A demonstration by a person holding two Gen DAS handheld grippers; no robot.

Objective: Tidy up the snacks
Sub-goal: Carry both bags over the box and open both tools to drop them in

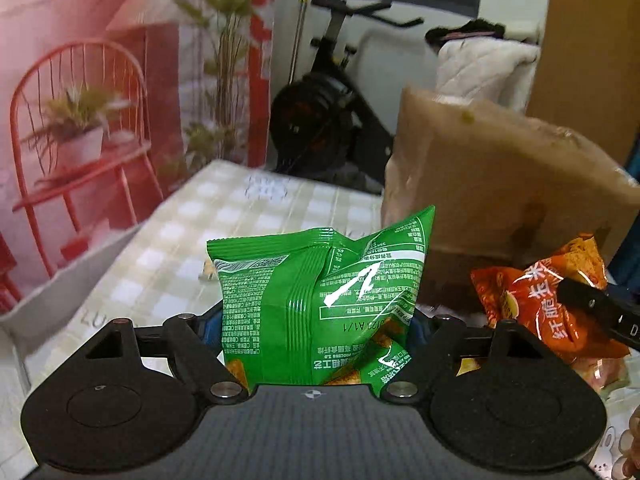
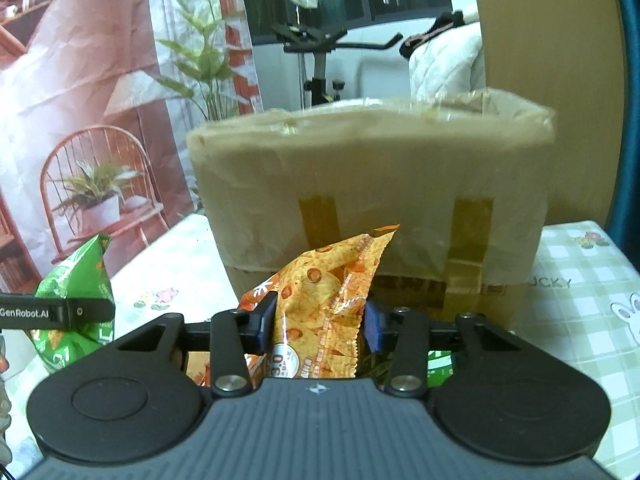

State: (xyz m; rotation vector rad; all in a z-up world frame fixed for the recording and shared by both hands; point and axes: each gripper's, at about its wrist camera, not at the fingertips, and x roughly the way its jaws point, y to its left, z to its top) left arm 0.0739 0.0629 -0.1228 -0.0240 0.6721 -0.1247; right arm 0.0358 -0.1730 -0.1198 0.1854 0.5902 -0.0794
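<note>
You've got the left gripper (image 1: 316, 320) clamped on the green snack bag (image 1: 320, 300) & the right gripper (image 2: 320, 324) pinching the orange snack bag (image 2: 320, 300), both held up off the table (image 2: 580, 280) just in front of the lined box (image 2: 372, 184), prob so each can drop in over its rim.

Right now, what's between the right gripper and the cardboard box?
Only the orange snack bag that the right gripper is clamping; it stands up in front of the plastic-lined cardboard box. The right wrist view shows nothing else in that stretch.
</note>
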